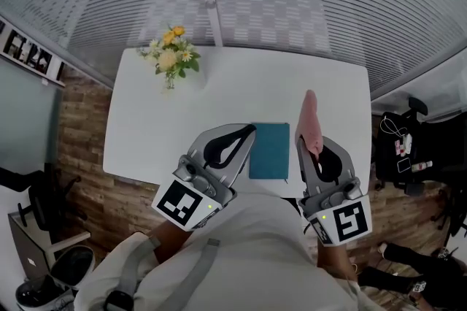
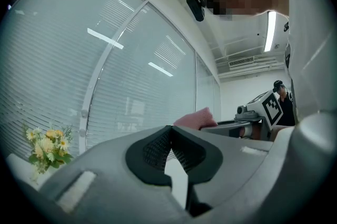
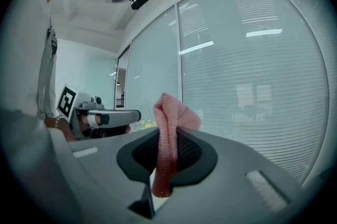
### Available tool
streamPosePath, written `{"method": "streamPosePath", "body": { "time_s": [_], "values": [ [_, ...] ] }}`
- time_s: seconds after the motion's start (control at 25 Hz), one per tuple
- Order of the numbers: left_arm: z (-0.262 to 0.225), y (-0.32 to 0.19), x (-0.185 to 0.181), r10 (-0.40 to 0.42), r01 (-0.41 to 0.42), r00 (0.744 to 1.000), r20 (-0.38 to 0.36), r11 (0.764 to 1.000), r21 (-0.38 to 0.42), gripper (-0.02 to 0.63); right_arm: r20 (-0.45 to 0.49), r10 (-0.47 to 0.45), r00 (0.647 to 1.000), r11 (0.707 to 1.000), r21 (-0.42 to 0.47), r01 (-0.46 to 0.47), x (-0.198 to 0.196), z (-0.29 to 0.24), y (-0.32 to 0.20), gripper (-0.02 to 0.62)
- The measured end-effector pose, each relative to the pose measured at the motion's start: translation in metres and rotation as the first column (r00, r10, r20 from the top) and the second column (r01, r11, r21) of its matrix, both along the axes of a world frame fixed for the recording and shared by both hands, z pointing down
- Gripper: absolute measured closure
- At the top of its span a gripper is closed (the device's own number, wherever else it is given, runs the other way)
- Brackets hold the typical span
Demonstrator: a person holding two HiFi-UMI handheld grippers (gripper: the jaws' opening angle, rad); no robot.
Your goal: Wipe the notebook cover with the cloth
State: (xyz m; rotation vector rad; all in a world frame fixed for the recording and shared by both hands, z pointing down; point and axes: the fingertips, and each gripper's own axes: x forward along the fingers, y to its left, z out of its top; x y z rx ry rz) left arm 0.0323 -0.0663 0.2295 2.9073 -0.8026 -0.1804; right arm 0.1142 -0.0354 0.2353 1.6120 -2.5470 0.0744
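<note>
The right gripper [image 3: 169,140] clamps the pink cloth [image 3: 171,115], the left gripper [image 2: 170,132] is closed on nothing, so the teal notebook [image 1: 269,150] between them, unpinned, may skid once wiping starts

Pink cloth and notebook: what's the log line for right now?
right gripper: shut on pink knitted cloth | left gripper: shut, empty | teal rectangular notebook: closed, flat on white table, cloth not on it

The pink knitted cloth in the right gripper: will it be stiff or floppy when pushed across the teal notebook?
Probably floppy: the pink knitted cloth folds over past the right gripper, whose jaws are shut on it, and its end dangles. Its open knit looks light. On the flat teal notebook it may bunch rather than slide.
</note>
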Motion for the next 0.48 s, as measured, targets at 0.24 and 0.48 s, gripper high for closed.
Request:
{"method": "streamPosePath", "body": {
  "time_s": [0.24,0.48],
  "values": [
    [-0.0003,0.0014,0.0017,0.005,-0.005,1.000,0.009,1.000,0.003,0.607,-0.016,0.003,1.000,1.000,0.003,-0.003,0.0015,-0.0017,0.0000,0.566],
    [0.0045,0.0014,0.0039,0.012,-0.012,1.000,0.015,1.000,-0.012,0.607,-0.016,0.001,1.000,1.000,0.003,-0.001,0.0017,-0.0015,-0.0008,0.566]
  ]
}}
